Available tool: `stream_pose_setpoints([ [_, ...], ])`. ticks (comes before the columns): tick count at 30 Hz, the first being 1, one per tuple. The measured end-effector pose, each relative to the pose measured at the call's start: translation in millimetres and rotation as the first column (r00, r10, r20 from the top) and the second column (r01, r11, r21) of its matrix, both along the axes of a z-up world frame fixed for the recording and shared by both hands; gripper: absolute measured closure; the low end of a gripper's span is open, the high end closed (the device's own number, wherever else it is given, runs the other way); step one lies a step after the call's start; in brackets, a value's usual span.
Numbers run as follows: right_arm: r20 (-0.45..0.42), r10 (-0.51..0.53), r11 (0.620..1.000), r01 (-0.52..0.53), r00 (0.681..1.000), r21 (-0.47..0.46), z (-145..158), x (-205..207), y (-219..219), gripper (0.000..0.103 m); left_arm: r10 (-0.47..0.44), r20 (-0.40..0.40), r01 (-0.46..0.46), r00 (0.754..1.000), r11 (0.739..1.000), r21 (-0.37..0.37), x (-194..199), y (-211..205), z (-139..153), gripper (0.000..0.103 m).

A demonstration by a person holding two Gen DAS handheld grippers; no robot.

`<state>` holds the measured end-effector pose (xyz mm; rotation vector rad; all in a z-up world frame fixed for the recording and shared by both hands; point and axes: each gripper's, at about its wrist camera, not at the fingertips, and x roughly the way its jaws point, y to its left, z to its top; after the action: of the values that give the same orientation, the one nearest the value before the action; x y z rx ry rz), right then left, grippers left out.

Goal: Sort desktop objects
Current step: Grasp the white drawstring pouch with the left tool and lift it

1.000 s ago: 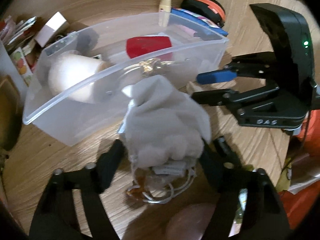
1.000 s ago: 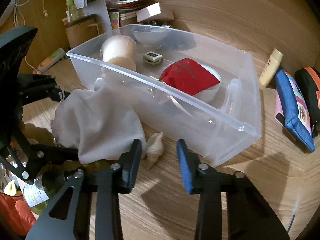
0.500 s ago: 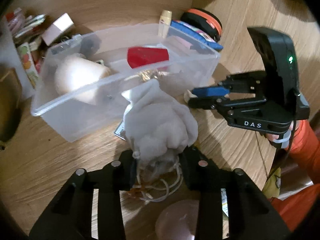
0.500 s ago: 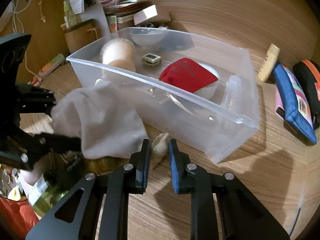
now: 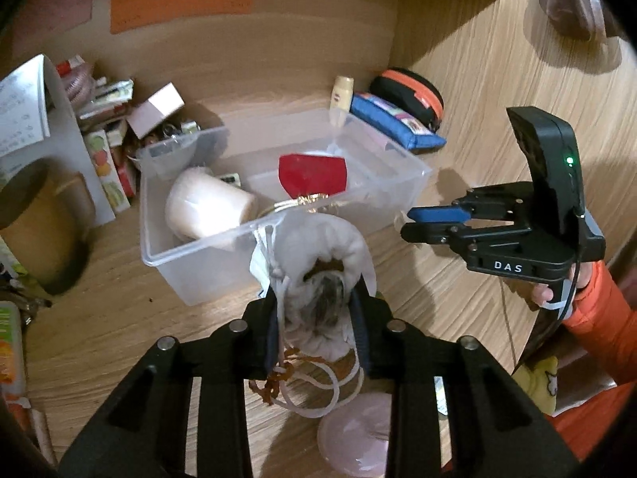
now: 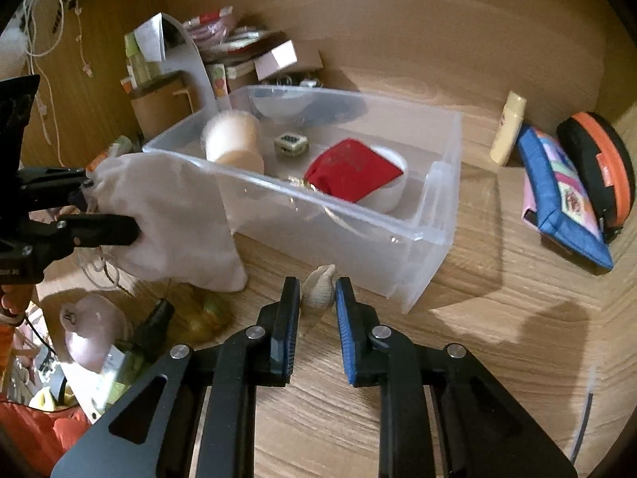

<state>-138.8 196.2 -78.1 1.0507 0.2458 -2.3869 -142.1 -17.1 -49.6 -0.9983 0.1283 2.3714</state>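
My left gripper (image 5: 318,310) is shut on a white drawstring pouch (image 5: 322,263), held up off the desk beside the near wall of a clear plastic bin (image 5: 191,251). The pouch (image 6: 171,215) also shows in the right wrist view, in the left gripper (image 6: 107,211). My right gripper (image 6: 317,294) is shut on a small pale seashell (image 6: 318,288) on the desk by the bin (image 6: 434,255); it also shows in the left wrist view (image 5: 410,223). The bin holds a cream thread spool (image 6: 235,139), a red pouch (image 6: 350,175) and a small die-like box (image 6: 290,143).
A blue pencil case (image 6: 561,195), a black and orange case (image 6: 597,159) and a small cream tube (image 6: 507,127) lie right of the bin. Boxes and papers (image 6: 247,55) crowd the back. A pink round object (image 6: 91,330) and a bottle (image 6: 131,358) lie at front left.
My left gripper has closed on the pouch's neck and lifted it. My right gripper has narrowed onto the seashell.
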Motion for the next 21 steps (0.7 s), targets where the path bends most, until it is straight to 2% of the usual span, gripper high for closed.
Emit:
stream_pose_setpoints([
  [10, -0.052, -0.004, 0.999, 0.003, 0.999, -0.036, 22, 13, 3, 0.086, 0.037, -0.063, -0.036, 0.997, 0.999, 0.022, 12, -5, 20, 0.077],
  [21, -0.108, -0.003, 0.998, -0.003, 0.994, -0.058, 46, 21, 4, 0.086, 0.064, -0.119, -0.055, 0.991, 0.995, 0.083, 18, -12, 48, 0.079],
])
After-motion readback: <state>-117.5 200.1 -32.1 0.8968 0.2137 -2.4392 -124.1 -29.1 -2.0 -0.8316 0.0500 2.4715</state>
